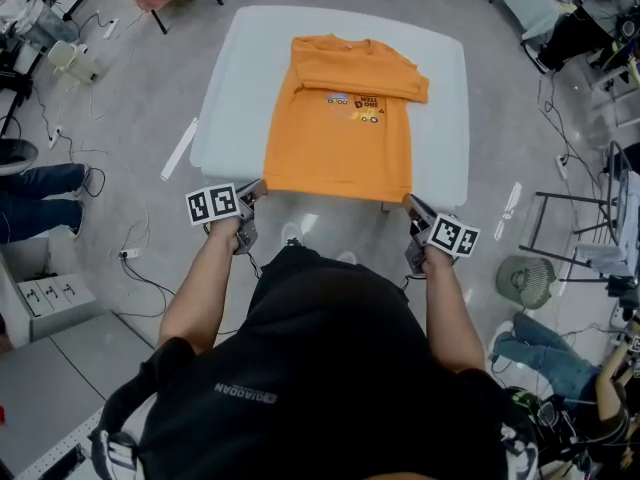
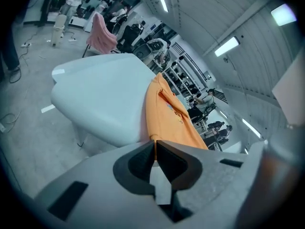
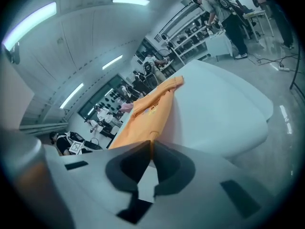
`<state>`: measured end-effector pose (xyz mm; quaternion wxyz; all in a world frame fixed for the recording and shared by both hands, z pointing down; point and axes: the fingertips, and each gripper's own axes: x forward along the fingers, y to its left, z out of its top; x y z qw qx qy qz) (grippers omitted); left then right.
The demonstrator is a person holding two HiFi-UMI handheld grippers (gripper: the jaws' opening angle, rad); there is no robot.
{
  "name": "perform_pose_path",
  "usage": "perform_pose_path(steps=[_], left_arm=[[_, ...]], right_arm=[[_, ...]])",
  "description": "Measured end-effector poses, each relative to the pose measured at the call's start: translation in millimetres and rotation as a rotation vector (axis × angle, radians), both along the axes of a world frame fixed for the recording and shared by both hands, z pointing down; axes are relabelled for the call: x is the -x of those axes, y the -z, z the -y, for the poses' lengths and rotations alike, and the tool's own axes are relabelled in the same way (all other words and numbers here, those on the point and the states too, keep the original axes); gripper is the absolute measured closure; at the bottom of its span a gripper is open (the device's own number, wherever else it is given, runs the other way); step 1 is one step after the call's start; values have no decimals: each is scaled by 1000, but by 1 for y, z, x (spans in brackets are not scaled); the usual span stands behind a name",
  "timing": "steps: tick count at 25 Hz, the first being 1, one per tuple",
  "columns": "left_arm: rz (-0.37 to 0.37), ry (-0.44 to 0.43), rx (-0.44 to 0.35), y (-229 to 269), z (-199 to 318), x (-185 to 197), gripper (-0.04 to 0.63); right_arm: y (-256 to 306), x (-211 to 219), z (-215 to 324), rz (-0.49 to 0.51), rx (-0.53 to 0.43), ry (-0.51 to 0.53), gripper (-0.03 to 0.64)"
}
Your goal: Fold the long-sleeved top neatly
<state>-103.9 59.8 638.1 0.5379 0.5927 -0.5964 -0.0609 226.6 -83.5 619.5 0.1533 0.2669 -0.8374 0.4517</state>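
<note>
Fingers [image 2: 176,163] of the left gripper [image 1: 262,187] and right gripper [image 1: 409,201] pinch the soft orange top's [image 1: 340,138] hem corners.

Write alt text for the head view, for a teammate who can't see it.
An orange long-sleeved top lies face up on a pale table, with a sleeve folded across its chest. The person's left gripper and right gripper each pinch a bottom hem corner at the table's near edge.
</note>
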Motion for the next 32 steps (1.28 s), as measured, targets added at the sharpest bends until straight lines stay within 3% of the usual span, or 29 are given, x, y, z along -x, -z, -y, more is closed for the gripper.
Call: perform_pose_path(steps=[6,11,14,17,22,27,32], left_arm=[[-39,75,-111,36,-31,9,578],[-107,133,-215,84,-8,4,578],[-108,139,-280,115,13,18,578],[-110,132,-325,138,44,40,578],[-139,131,-354,162,116,78,578],[-110,80,-330,162,188,115,578],[-62,6,-294,151,262,136,578]], right_arm=[[29,7,-28,123,-19,19,595],[60,2,-7,234,37,-19,595],[92,13,15,284,7,-31,595],[108,22,45,278,39,-138,595],[144,57,104,360,24,-249,595],[157,95,153,417,18,-359,594],[136,111,215,372,-1,-461,594]])
